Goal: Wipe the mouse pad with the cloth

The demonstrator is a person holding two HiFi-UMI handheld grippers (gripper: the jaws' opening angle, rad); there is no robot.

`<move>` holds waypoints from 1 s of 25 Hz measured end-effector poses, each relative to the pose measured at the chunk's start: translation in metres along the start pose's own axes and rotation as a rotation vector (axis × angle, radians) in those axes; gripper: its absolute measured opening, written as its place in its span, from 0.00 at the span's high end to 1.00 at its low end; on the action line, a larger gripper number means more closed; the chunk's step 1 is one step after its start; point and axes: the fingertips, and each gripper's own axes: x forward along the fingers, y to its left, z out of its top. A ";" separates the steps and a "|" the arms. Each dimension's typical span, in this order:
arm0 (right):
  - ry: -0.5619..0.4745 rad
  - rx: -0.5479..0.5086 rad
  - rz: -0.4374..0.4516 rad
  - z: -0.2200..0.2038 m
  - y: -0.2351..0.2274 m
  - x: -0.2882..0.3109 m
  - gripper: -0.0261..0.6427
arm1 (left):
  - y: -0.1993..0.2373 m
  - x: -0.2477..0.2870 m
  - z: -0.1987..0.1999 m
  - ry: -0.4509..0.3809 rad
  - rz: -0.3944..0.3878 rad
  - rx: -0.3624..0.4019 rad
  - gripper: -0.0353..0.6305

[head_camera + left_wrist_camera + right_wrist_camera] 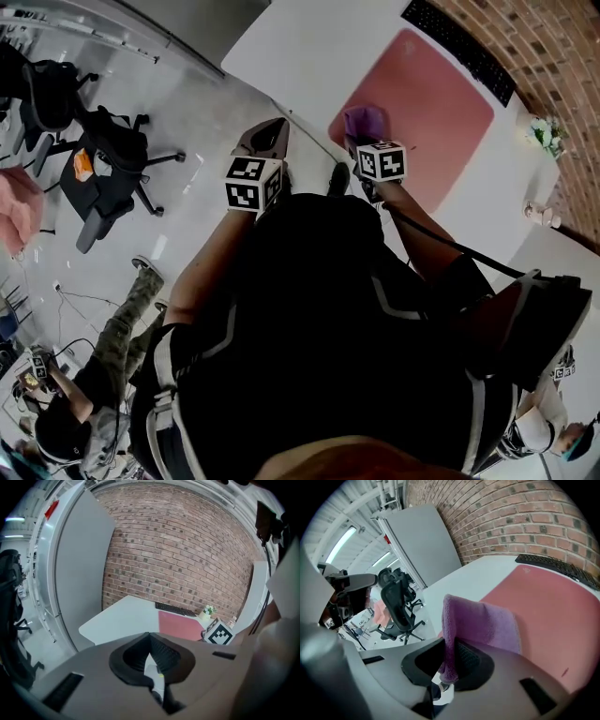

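Brick in red-brown makes the one wall [178, 550] behind the single white desk [309, 47]. One pink mouse pad [441, 112] lies flat on the desk, and one black keyboard [459, 47] sits between the pad and the wall. Two black office chairs [112, 159] stand on the grey floor, well apart from the desk.

Two grippers are in use, each carrying one marker cube. The right gripper [451, 644] is over the pad's corner nearest the person. Its jaws are drawn narrow and pinch the one purple cloth [480, 623], which folds over the front of the jaws above the pink surface. Whether the cloth touches the pad cannot be told. The left gripper [150, 641] is held off the desk's edge, over the floor. Its jaws are closed together with nothing between them.

One small potted plant [544, 133] stands at the desk's far end, near the wall.
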 end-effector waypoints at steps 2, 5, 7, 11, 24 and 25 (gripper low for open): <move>0.005 -0.009 0.021 0.004 0.007 0.006 0.88 | 0.003 -0.004 -0.002 0.002 0.013 -0.006 0.94; 0.012 -0.020 0.046 0.008 0.016 0.014 0.88 | 0.008 -0.010 -0.004 -0.001 0.037 -0.008 0.94; 0.016 -0.031 0.057 0.011 0.021 0.019 0.88 | 0.010 -0.013 -0.006 0.000 0.044 -0.013 0.94; 0.023 -0.050 0.079 0.018 0.033 0.030 0.88 | 0.018 -0.020 -0.007 -0.007 0.064 -0.028 0.94; -0.203 -0.076 0.069 0.058 0.044 -0.035 0.88 | -0.004 0.009 0.024 -0.034 -0.093 0.069 0.94; -0.230 -0.057 0.058 0.058 0.038 -0.045 0.88 | -0.012 0.015 0.027 -0.032 -0.120 0.091 0.94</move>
